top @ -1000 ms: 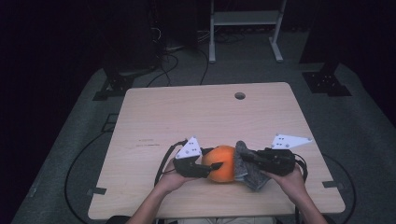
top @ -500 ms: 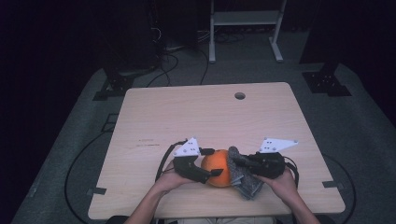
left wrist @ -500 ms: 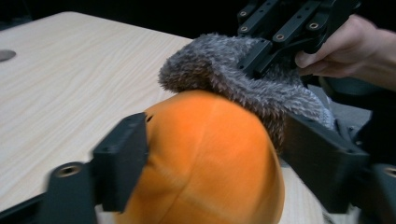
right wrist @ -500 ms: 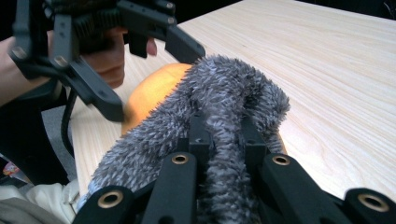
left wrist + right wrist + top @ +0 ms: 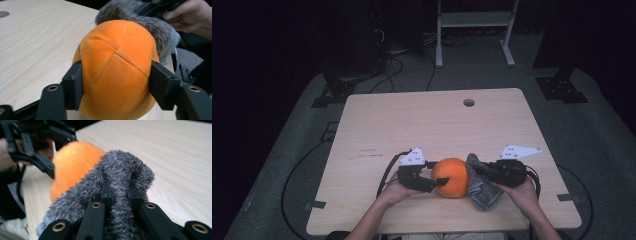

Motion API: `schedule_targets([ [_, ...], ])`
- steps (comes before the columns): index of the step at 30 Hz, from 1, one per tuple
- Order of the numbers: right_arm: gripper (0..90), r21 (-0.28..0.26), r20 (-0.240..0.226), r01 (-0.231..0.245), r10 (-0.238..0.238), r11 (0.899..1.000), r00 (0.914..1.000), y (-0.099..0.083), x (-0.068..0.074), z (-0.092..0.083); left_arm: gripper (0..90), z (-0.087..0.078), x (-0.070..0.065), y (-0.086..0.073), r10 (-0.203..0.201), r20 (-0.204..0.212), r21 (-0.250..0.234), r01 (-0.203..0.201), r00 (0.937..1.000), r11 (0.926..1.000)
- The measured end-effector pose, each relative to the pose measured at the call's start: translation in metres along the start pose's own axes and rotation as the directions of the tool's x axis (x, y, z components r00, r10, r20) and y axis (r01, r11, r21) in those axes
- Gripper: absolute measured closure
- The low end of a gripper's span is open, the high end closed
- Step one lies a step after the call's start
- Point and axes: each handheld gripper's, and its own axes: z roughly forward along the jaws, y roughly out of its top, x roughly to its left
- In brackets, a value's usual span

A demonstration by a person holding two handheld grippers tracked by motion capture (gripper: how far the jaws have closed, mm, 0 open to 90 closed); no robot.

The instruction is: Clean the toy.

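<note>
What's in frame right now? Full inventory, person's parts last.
Plush ball: 1, orange, near edge of table, between the grippers.
Fuzzy cloth: 1, grey, against the ball's right side.
Table: 1, light wood, centre, round hole near far edge.
Shelf stand: 1, white, floor behind table.
Left gripper: 1, black, jaws just closing, pads pressing the ball's sides.
Right gripper: 1, black, clamped on the cloth.
Hands: 2, behind the grippers.

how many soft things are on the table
2: an orange plush ball near the front edge, between the left tool's jaws, and a grey fuzzy cloth against its right side.
</note>
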Motion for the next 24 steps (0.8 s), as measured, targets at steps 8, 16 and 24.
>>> schedule_targets([
  [8, 79.7, -0.077, -0.100, 0.077, -0.085, 0.994, 0.9914, 0.022, 0.028, 0.002, 40.4, -0.003, -0.015, 0.011, 0.062, -0.018, -0.006, -0.063, 0.9979, 0.9980],
  [16, 79.7, 0.007, -0.026, 0.027, -0.027, 1.000, 0.9993, 0.004, 0.009, 0.013, 41.0, -0.012, -0.009, 0.013, 0.050, -0.075, 0.003, -0.050, 0.9959, 0.9987],
  [24, 79.7, -0.051, -0.088, 0.071, -0.076, 0.996, 0.9932, 0.018, 0.029, 0.016, 38.8, -0.003, -0.017, 0.014, 0.048, -0.060, 0.034, -0.046, 0.9970, 0.9983],
])
